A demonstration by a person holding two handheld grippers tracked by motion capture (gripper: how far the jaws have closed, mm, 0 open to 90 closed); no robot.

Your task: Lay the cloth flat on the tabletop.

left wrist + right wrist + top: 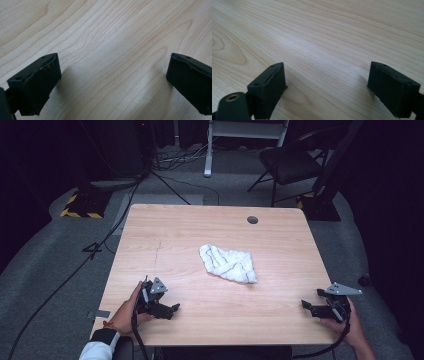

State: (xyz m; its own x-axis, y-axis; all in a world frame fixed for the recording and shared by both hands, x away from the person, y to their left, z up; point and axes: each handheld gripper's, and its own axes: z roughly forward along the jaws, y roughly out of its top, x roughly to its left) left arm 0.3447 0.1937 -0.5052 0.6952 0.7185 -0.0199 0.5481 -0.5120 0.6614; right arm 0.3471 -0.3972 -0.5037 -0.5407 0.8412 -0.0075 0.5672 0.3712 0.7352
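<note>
Cloth (pixel 228 263) lay crumpled near the middle of the counter (pixel 170 235), white with dark stripes, untouched. Your left tool (pixel 172 308) sat near the front-left edge and your right tool (pixel 306 305) near the front-right corner, both well apart from the cloth. Both had jaws spread wide with nothing between them; each gripper view looked along the jaws onto bare wood grain.

Step, as judged: the start, before any reach. Your next move would call for bringing both tools inward and forward to the cloth, then picking an edge or corner on each side; the bunched folds could make a clean single-layer pinch hard.

Surface: pale wood, smooth, with a round cable hole (pixel 252 220) near the far edge. Room: dark, grey carpet, cables (pixel 75 270) on the floor, a folding chair (pixel 290 162) and a white frame (pixel 245 135) beyond.
</note>
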